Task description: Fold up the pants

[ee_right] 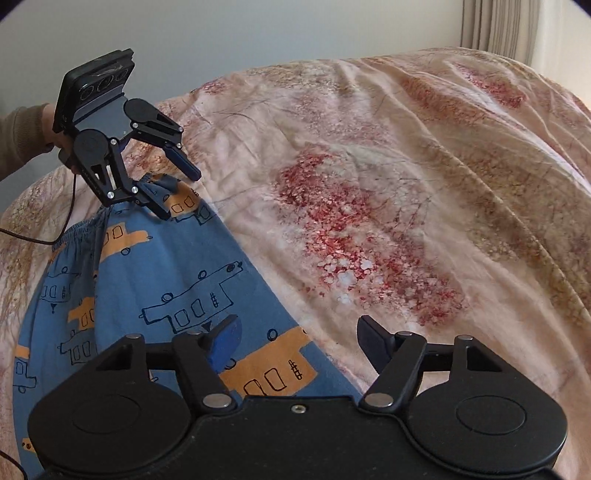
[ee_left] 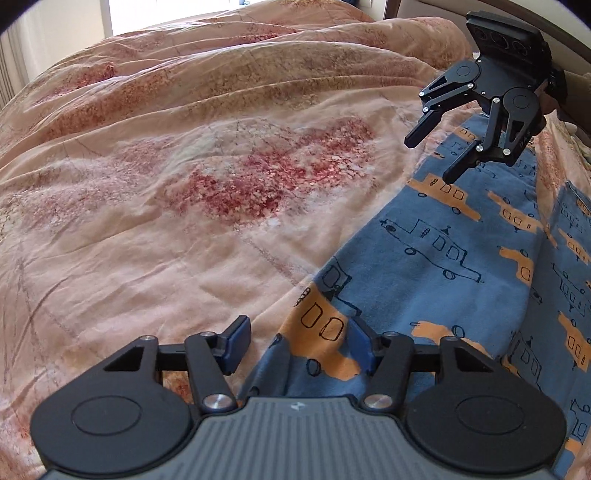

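Bedroom: rumpled floral duvet (ee_left: 184,166), curtain (ee_right: 495,26).

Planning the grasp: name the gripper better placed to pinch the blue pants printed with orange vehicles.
Left. The left gripper straddles a raised fold of the blue pants; the right gripper hovers over flat cloth.

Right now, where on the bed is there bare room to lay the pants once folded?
The floral duvet lies bare from the long edge of the blue pants across to the curtain side. It is crowded along that pants edge, where the left gripper and right gripper both work.
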Action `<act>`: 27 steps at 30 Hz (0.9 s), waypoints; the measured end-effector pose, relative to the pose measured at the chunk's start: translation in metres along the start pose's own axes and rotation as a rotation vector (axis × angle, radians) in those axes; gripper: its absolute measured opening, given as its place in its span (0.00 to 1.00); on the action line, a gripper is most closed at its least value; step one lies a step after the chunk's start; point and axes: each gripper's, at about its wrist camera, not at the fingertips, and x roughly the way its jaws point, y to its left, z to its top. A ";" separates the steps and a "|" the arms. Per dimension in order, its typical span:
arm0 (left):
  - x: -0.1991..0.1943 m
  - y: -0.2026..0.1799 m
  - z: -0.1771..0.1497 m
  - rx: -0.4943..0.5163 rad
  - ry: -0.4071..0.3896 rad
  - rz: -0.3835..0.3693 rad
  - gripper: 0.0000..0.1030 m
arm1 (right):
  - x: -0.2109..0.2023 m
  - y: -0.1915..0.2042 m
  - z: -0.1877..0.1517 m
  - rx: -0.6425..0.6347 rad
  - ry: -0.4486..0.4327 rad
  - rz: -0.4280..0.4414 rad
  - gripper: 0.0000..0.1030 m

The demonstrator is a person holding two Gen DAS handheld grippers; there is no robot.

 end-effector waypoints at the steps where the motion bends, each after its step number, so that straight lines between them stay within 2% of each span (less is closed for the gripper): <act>1: 0.001 0.003 0.001 0.002 0.006 -0.014 0.56 | 0.007 -0.002 0.001 -0.009 0.019 0.012 0.63; 3: 0.001 0.006 0.000 0.001 0.013 -0.037 0.51 | 0.018 -0.007 0.003 -0.028 0.051 0.026 0.63; 5: 0.003 0.008 0.002 0.008 0.023 -0.053 0.37 | 0.026 -0.012 0.004 -0.032 0.079 0.055 0.63; 6: 0.003 0.008 0.002 0.013 0.028 -0.058 0.34 | 0.028 -0.014 0.005 -0.031 0.090 0.064 0.63; 8: 0.005 0.007 0.002 0.023 0.046 -0.080 0.18 | 0.033 -0.019 0.005 -0.028 0.116 0.090 0.63; 10: 0.006 0.004 -0.002 0.044 0.067 -0.102 0.08 | 0.040 -0.023 0.005 -0.024 0.155 0.105 0.63; 12: 0.004 0.000 -0.006 0.075 0.060 -0.108 0.03 | 0.047 -0.027 0.003 -0.022 0.203 0.122 0.64; 14: 0.001 -0.003 -0.009 0.094 0.038 -0.094 0.02 | 0.052 -0.028 0.001 -0.019 0.230 0.139 0.65; 16: -0.002 -0.004 -0.011 0.102 0.018 -0.077 0.02 | 0.053 -0.025 0.000 -0.040 0.234 0.137 0.57; 17: -0.004 -0.005 -0.011 0.109 -0.001 -0.061 0.02 | 0.052 -0.022 -0.001 -0.056 0.236 0.147 0.34; 18: -0.007 -0.005 -0.011 0.106 -0.012 -0.059 0.02 | 0.049 -0.018 -0.001 -0.074 0.241 0.155 0.01; 22: -0.021 -0.007 -0.013 0.090 -0.085 -0.023 0.02 | 0.028 -0.003 -0.005 -0.135 0.208 0.129 0.01; 27: -0.026 0.002 -0.013 0.032 -0.147 0.086 0.02 | 0.004 -0.003 0.008 -0.148 0.066 0.014 0.00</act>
